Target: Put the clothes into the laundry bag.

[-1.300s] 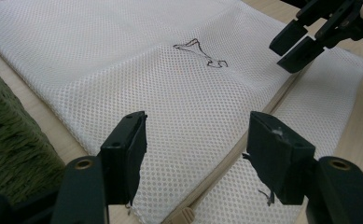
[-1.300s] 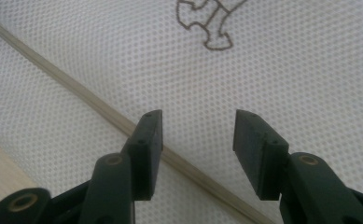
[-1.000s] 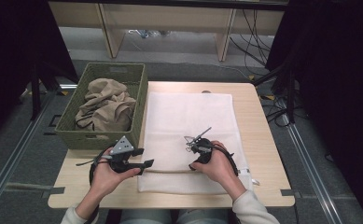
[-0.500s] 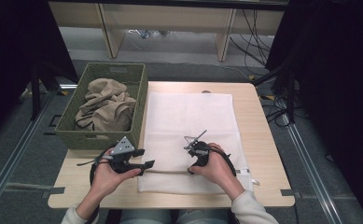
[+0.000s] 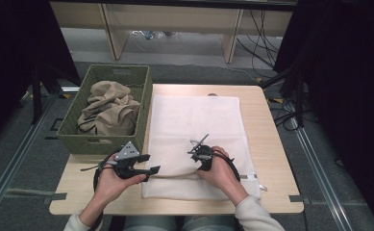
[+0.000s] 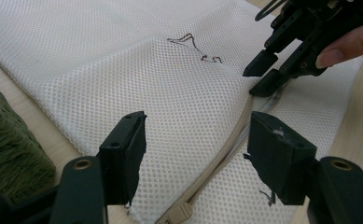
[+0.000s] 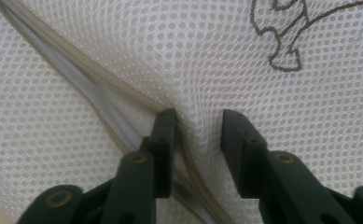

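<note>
A white mesh bag [image 5: 194, 115] lies flat on the table, with a beige zipper [image 6: 230, 144] running along its near part and a brown stitched mark [image 6: 195, 46] on top. My right gripper [image 7: 198, 121] presses down on the mesh beside the zipper [image 7: 90, 93]. Its jaws are slightly apart, with a small ridge of mesh raised between them. In the high view it sits mid-bag [image 5: 196, 155]. My left gripper [image 6: 195, 135] stands wide open at the bag's left near edge [image 5: 148, 163], with the zipper's end below its jaws. It faces the right gripper [image 6: 262, 77].
A green woven basket [image 5: 86, 79] with crumpled beige cloth [image 5: 110, 108] stands at the table's left, close to my left hand. Bare wooden tabletop [image 5: 266, 125] shows to the right of the bag. Cables lie on the floor beyond the table.
My right gripper has edged a little to the left and down onto the mesh. The left gripper has stayed put.
</note>
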The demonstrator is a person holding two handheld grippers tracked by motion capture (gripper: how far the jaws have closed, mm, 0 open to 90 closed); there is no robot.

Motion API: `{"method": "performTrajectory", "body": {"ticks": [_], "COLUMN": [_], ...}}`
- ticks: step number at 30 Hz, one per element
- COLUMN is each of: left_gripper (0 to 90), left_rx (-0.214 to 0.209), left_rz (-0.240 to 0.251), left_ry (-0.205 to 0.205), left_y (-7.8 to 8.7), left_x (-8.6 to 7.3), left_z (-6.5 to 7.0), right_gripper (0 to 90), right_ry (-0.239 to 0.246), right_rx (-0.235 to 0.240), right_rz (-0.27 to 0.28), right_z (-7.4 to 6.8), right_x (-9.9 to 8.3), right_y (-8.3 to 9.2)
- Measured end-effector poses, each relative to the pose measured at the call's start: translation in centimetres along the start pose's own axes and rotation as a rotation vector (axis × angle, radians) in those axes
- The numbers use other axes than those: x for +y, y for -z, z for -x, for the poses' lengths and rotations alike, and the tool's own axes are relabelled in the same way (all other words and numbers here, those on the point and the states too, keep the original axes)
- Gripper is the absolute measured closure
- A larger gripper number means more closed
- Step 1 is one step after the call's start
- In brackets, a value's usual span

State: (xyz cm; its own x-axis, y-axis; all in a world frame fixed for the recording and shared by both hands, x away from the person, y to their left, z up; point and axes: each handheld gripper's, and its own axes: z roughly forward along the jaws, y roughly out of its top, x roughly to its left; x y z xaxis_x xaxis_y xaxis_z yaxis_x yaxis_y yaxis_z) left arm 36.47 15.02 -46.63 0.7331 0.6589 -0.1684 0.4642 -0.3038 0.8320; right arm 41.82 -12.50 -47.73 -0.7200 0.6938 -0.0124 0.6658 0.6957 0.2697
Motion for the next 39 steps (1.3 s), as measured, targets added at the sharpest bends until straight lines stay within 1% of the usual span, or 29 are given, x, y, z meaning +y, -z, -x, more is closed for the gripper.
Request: {"method": "performTrajectory", "body": {"ticks": [1, 2, 3, 4, 5, 6, 8, 9, 14, 16, 19, 21, 22, 23, 24, 25, 26, 27, 28, 29, 30, 31, 32, 33, 34, 35, 36, 37, 39], "left_gripper": [36.9, 36.9, 36.9, 36.9, 36.9, 36.9, 36.9, 36.9, 37.3, 37.6, 39.5, 43.0, 44.5, 44.5, 44.5, 44.4, 44.3, 44.0, 43.5, 43.1, 42.2, 41.9, 41.6, 41.2, 40.9, 40.9, 40.9, 40.9, 40.3], "left_rx": [-0.001, -0.003, -0.005, -0.006, -0.002, -0.002, 0.002, -0.005, 0.011, 0.014, 0.023, 0.014, 0.017, 0.020, 0.026, 0.026, 0.030, 0.036, 0.033, 0.029, 0.034, 0.028, 0.029, 0.032, 0.034, 0.040, 0.046, 0.050, 0.068], "left_rz": [0.000, 0.002, -0.001, -0.002, 0.000, 0.000, 0.002, -0.001, 0.011, 0.013, 0.058, 0.092, 0.116, 0.138, 0.157, 0.157, 0.199, 0.207, 0.220, 0.234, 0.240, 0.247, 0.256, 0.266, 0.277, 0.283, 0.290, 0.301, 0.319], "left_ry": [-0.015, -0.013, -0.004, 0.000, 0.000, 0.000, -0.003, -0.007, -0.006, -0.015, -0.027, -0.023, -0.027, -0.024, -0.022, -0.022, -0.021, -0.018, -0.015, -0.019, -0.018, -0.028, -0.017, -0.016, -0.011, -0.015, -0.016, -0.029, -0.023], "left_y": [0.0, 0.0, 0.1, 0.1, 0.0, 0.0, 0.0, 0.0, 0.1, 0.3, 0.6, 1.0, 1.2, 1.5, 1.7, 1.7, 2.3, 2.5, 2.6, 2.8, 3.0, 3.2, 3.4, 3.5, 3.6, 3.8, 3.9, 4.1, 4.3], "left_x": [0.0, 0.0, 0.0, 0.0, 0.0, 0.0, 0.0, 0.0, 0.1, 0.1, 0.3, 0.5, 0.6, 0.7, 0.9, 0.9, 1.2, 1.3, 1.4, 1.5, 1.6, 1.7, 1.8, 1.8, 1.9, 2.0, 2.0, 2.1, 2.3], "left_z": [-0.1, -0.1, -0.1, -0.1, -0.1, -0.1, 0.0, -0.1, -0.1, -0.1, -0.1, -0.2, -0.2, -0.2, -0.2, -0.2, -0.3, -0.2, -0.3, -0.4, -0.4, -0.4, -0.4, -0.4, -0.4, -0.4, -0.5, -0.5, -0.5], "right_gripper": [70.4, 71.2, 72.9, 74.7, 76.3, 78.6, 83.7, 85.5, 87.5, 87.7, 87.7, 87.8, 87.8, 87.8, 87.9, 87.9, 88.0, 88.0, 88.0, 88.1, 88.1, 88.1, 88.2, 88.2, 88.2, 88.3, 88.2, 88.3, 88.3], "right_ry": [-0.002, -0.004, 0.014, 0.010, -0.009, -0.003, -0.015, -0.022, -0.047, -0.051, -0.060, -0.062, -0.075, -0.070, -0.096, -0.096, -0.106, -0.124, -0.106, -0.126, -0.126, -0.144, -0.161, -0.139, -0.138, -0.144, -0.124, -0.164, -0.149], "right_rx": [0.003, 0.004, 0.007, 0.003, 0.004, 0.004, 0.002, 0.009, 0.003, 0.003, -0.008, -0.018, -0.022, -0.031, -0.030, -0.030, -0.050, -0.058, -0.066, -0.068, -0.075, -0.074, -0.078, -0.088, -0.091, -0.090, -0.099, -0.094, -0.112], "right_rz": [0.003, -0.001, 0.000, 0.000, -0.001, 0.000, -0.002, 0.001, 0.008, 0.027, 0.065, 0.104, 0.120, 0.148, 0.165, 0.165, 0.212, 0.229, 0.248, 0.260, 0.275, 0.287, 0.297, 0.317, 0.332, 0.332, 0.343, 0.346, 0.369], "right_z": [0.1, 0.1, 0.3, 0.2, 0.2, 0.4, 0.4, 0.5, 0.5, 0.5, 0.3, 0.2, 0.1, 0.2, 0.0, 0.0, -0.1, -0.3, -0.1, -0.3, -0.3, -0.4, -0.5, -0.3, -0.3, -0.3, -0.2, -0.4, -0.3], "right_x": [0.0, 0.1, 0.1, 0.1, 0.1, 0.1, 0.1, 0.0, 0.0, 0.0, 0.2, 0.4, 0.4, 0.5, 0.6, 0.6, 0.7, 0.8, 0.8, 0.9, 0.9, 0.9, 0.9, 0.9, 0.9, 0.9, 0.9, 0.8, 0.9], "right_y": [-0.1, 0.0, 0.0, -0.1, 0.0, 0.0, 0.0, 0.0, 0.1, 0.2, 1.1, 1.9, 2.4, 2.7, 3.1, 3.1, 3.9, 4.3, 4.4, 4.7, 4.9, 5.1, 5.2, 5.3, 5.4, 5.5, 5.6, 5.8, 6.1]}}
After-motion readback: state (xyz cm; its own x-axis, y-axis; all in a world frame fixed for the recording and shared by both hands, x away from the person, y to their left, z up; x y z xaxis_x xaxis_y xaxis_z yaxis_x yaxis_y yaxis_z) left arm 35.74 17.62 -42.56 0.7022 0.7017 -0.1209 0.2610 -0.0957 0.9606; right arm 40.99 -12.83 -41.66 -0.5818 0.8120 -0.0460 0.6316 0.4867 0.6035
